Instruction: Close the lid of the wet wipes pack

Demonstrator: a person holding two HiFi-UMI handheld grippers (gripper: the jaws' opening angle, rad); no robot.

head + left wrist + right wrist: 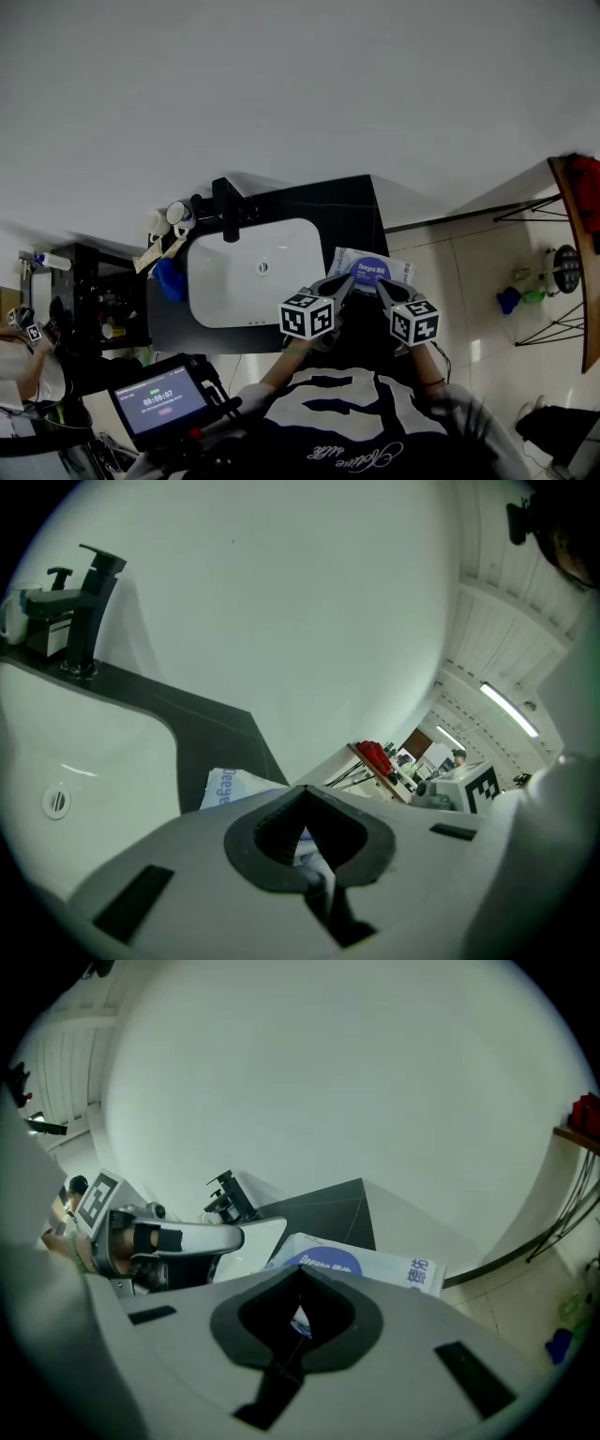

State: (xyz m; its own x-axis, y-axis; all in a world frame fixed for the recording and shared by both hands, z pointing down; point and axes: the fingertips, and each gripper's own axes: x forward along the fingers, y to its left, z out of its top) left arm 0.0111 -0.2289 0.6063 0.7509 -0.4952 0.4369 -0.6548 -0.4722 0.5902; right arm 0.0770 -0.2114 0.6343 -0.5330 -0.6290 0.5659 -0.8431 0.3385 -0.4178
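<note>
Now both grippers meet over the wipes pack

Leftmost in the head view, a person point(21, 361) stands at the frame's edge, and a small screen device point(161, 398) glows low down beside them. Further right, a dark counter point(347, 211) carries a white sink point(234, 281). A black faucet point(228, 211) stands at the sink's back rim and a blue item point(169, 278) hangs at its left side.

Just right of the sink comes the left gripper point(347, 279), its marker cube point(307, 316) nearest the person holding it. Its own view shows the jaws brought together, with only the notch between the pads left as a gap; a sliver of white and blue packaging shows through it.

The wet wipes pack point(370, 267) lies flat on the counter between sink and counter edge, its round blue-purple lid point(371, 271) facing up. Both gripper tips sit at the pack's near edge. Whether the lid is pressed fully down cannot be made out.

On the pack's right, the right gripper point(382, 284) points in. Its jaws are likewise drawn together, the lid point(319, 1265) visible just past them. Beyond lies a tiled floor point(469, 281), with a wooden shelf point(572, 272) at the far right.
</note>
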